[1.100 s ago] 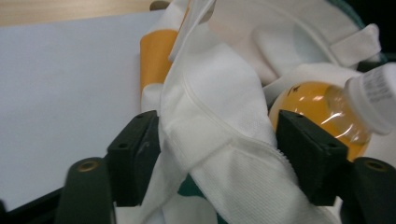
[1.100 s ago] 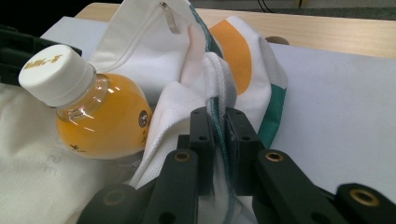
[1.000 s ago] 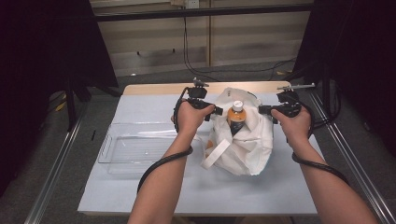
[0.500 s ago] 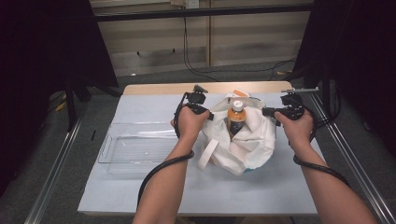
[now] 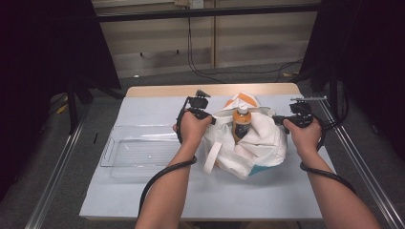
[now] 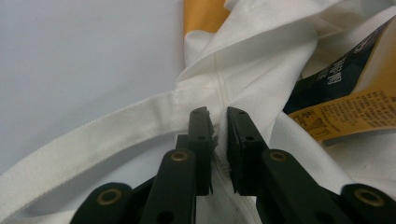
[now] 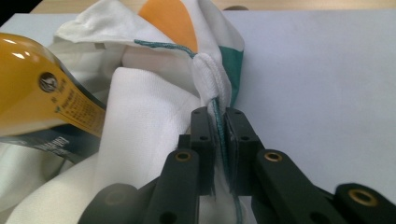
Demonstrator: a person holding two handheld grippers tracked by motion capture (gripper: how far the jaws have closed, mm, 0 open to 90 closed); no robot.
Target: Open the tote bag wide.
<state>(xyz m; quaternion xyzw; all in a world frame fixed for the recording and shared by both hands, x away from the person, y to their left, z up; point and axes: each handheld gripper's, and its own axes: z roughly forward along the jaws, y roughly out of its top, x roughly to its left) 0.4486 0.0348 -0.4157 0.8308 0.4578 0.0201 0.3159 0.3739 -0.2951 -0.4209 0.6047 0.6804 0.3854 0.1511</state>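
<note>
Printed on the bottle label (image 6: 345,100), to the right of the left gripper (image 6: 218,122): small pale characters on a dark blue band and fine dark print on the orange part, all too small and tilted to read. In the right gripper view, left of the right gripper (image 7: 219,122): a round dark emblem and rows of tiny print on the same label (image 7: 70,109), likewise unreadable.

The bag (image 5: 258,143) is matt woven white cloth; the bottle (image 5: 241,125) glossy plastic; the tray (image 5: 138,152) clear, smooth plastic.
</note>
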